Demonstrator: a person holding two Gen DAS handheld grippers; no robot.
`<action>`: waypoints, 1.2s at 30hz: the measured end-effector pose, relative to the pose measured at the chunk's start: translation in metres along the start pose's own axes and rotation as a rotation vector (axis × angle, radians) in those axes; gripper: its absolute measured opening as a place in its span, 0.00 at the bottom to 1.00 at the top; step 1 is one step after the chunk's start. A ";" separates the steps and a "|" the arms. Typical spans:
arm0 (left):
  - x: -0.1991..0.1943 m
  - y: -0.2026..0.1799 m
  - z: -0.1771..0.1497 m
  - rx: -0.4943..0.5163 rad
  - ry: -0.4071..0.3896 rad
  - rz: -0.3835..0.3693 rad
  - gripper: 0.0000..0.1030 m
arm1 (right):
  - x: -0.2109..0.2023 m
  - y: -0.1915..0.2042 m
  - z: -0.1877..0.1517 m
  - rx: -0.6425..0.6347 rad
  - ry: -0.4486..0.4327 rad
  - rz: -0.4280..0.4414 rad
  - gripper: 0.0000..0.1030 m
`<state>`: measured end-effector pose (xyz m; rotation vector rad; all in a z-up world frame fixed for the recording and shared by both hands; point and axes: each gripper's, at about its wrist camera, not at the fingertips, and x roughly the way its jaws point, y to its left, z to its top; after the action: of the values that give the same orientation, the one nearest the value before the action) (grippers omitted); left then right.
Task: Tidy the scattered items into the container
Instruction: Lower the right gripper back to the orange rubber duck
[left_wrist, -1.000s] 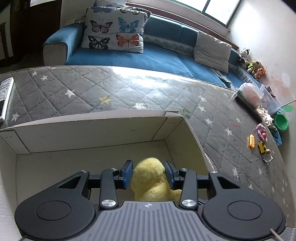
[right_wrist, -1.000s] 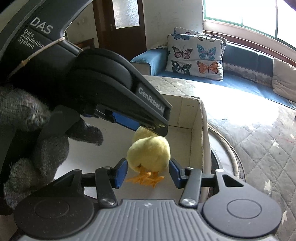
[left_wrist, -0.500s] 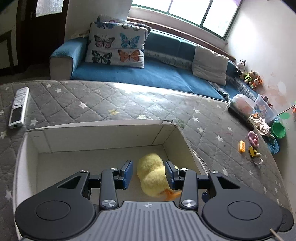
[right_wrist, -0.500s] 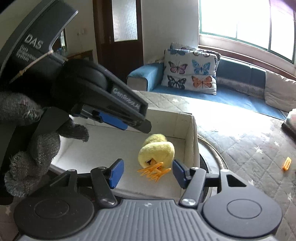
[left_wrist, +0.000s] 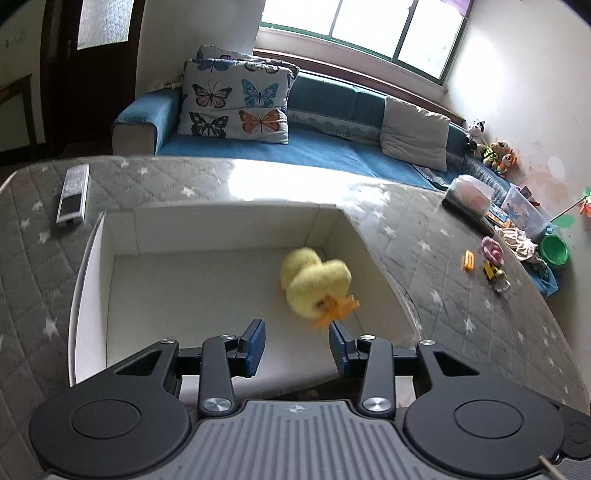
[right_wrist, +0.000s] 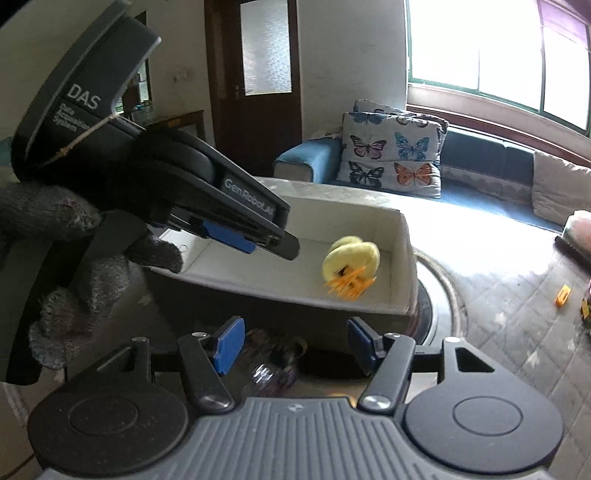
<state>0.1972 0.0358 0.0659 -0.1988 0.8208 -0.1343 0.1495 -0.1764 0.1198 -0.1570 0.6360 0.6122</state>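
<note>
Left wrist: remote (left_wrist: 72, 194) beside box (left_wrist: 88, 258); toys (left_wrist: 487, 264) right.

We see a fluffy yellow plush duck (left_wrist: 314, 282) with orange felt-like feet, lying in a matt white cardboard box (left_wrist: 221, 225). The box sits on a grey quilted cloth table cover (left_wrist: 424, 229) with printed stars. Our left gripper (left_wrist: 297, 341) and right gripper (right_wrist: 295, 345) are matt black plastic with blue rubbery pads and shiny metal screws. A coarse grey knitted glove (right_wrist: 70, 266) looks rough.
</note>
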 end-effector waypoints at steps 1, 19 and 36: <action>-0.002 0.000 -0.005 -0.001 0.004 0.000 0.40 | -0.004 0.004 -0.003 -0.006 0.001 0.004 0.61; -0.011 0.000 -0.058 -0.040 0.066 -0.022 0.40 | -0.010 0.029 -0.050 -0.018 0.080 0.042 0.59; 0.005 -0.008 -0.081 -0.097 0.168 -0.071 0.40 | 0.000 0.031 -0.066 -0.016 0.125 0.011 0.40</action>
<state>0.1411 0.0174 0.0101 -0.3115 0.9890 -0.1803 0.0977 -0.1724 0.0686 -0.2082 0.7527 0.6217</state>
